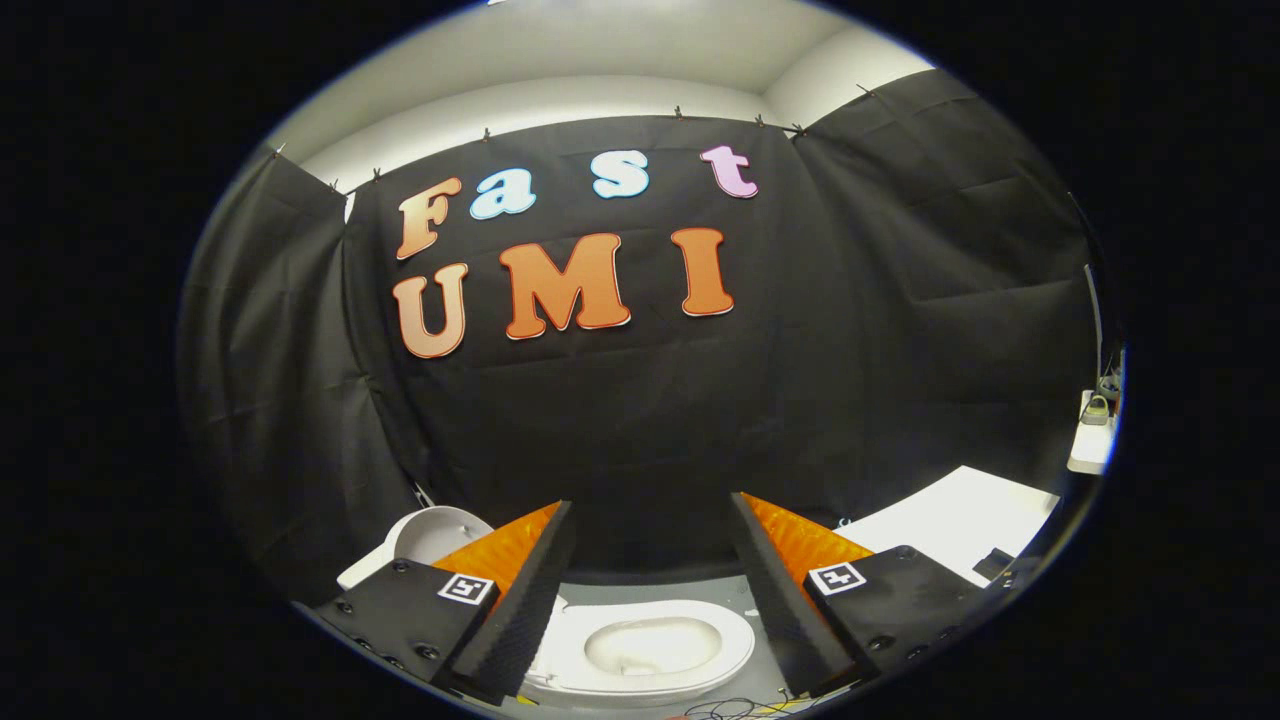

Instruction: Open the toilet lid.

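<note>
A white toilet (600, 675) stands on the grey floor below me, and its seat ring and bowl (650, 645) show between my fingers. A white rounded lid (430, 535) stands raised at the toilet's left side, partly hidden behind my left finger (520, 580). My gripper (650, 505) is open and holds nothing. It hangs well above the toilet and touches none of it. My right finger (790, 580) covers the toilet's right edge.
A white flat surface (960, 520) lies beyond my right finger. Farther right, a small white shelf (1092, 445) carries some small items. Loose cables (740, 710) lie on the floor in front of the toilet. Black cloth walls close the booth on three sides.
</note>
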`<state>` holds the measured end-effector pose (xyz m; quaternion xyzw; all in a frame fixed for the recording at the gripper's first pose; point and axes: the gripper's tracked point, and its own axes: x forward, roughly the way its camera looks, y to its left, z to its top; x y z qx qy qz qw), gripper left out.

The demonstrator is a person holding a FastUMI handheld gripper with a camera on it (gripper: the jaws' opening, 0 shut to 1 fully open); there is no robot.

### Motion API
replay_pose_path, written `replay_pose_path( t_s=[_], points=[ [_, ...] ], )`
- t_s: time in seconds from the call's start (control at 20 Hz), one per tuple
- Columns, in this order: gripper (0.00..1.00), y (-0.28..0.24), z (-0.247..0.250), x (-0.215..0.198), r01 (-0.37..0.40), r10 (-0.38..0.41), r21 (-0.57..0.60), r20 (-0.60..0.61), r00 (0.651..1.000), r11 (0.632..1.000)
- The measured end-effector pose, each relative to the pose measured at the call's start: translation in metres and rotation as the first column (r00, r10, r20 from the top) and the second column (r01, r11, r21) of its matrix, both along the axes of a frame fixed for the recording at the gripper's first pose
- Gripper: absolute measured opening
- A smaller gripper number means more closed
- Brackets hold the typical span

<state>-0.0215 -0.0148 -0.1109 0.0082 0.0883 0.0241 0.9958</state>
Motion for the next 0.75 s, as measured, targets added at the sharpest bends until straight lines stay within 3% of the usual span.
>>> replay_pose_path(
  t_s=[0.75],
  points=[
    [0.99,-0.001,-0.012,-0.003,0.006,-0.006,0.006,-0.013,1.0,1.0]
  ],
)
